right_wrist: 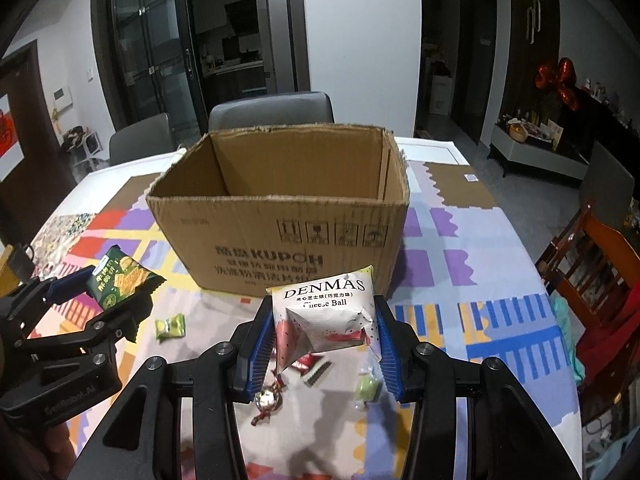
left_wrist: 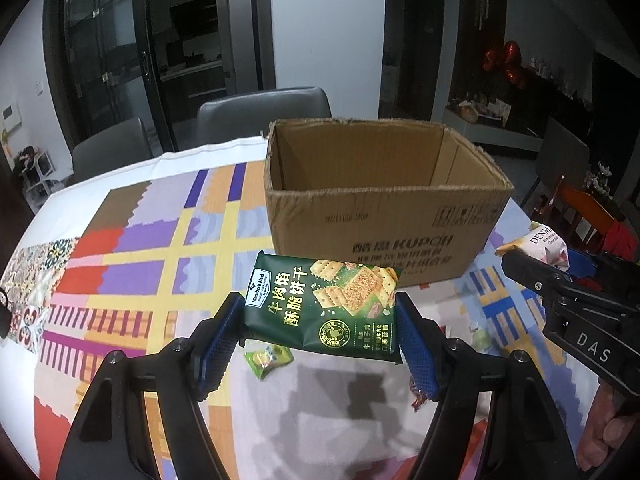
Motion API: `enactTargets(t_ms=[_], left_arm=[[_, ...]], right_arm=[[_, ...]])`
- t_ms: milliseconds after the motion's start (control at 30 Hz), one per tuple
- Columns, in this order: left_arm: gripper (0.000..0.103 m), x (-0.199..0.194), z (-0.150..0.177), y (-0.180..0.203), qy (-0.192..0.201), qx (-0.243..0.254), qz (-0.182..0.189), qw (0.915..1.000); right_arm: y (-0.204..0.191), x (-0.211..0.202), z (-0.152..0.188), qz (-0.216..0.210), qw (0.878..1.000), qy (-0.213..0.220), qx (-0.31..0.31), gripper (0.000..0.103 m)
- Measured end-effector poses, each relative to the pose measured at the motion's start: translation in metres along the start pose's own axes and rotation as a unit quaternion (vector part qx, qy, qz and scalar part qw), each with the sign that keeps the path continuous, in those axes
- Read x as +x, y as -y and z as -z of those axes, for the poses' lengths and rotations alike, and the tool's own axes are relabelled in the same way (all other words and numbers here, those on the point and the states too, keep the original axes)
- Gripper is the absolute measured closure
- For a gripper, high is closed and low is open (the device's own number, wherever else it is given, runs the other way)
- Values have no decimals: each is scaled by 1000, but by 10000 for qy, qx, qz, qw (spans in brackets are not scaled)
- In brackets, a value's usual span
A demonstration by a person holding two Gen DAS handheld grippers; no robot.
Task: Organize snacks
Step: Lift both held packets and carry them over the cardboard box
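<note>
My left gripper [left_wrist: 320, 340] is shut on a green cracker packet [left_wrist: 324, 304] and holds it above the table, just in front of an open cardboard box [left_wrist: 384, 220]. My right gripper [right_wrist: 324, 344] is shut on a white Denmas cheese ball packet [right_wrist: 326, 316], also held above the table in front of the box [right_wrist: 280, 240]. The left gripper [right_wrist: 92, 304] with the green packet [right_wrist: 122, 282] shows at the left of the right wrist view. The right gripper's white packet [left_wrist: 540, 244] shows at the right of the left wrist view. The box looks empty inside.
Small wrapped candies lie on the colourful tablecloth [left_wrist: 132, 264]: a green one [left_wrist: 266, 360], another green one [right_wrist: 171, 326], a pale green one [right_wrist: 366, 388], and red and gold ones [right_wrist: 272, 392]. Grey chairs [right_wrist: 272, 110] stand behind the table. A wooden chair [right_wrist: 596, 272] stands at right.
</note>
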State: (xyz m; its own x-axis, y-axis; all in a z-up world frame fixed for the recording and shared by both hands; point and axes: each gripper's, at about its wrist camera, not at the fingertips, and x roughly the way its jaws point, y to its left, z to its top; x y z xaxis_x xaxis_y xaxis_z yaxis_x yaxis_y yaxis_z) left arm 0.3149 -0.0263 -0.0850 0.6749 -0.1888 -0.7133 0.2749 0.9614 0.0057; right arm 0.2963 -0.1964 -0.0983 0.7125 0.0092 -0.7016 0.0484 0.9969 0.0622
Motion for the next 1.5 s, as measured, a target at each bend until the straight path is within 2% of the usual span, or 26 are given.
enactTargets(t_ms=[700,1500], left_arm=[[29,-6,-46,7,353,97,45,9993],[29,6,-92,12,630,191,2,9978]], right_arm=[[11,-11,-47,13,9989,460,0,56],[15,1,-90,-8,9968,795,-61,56]])
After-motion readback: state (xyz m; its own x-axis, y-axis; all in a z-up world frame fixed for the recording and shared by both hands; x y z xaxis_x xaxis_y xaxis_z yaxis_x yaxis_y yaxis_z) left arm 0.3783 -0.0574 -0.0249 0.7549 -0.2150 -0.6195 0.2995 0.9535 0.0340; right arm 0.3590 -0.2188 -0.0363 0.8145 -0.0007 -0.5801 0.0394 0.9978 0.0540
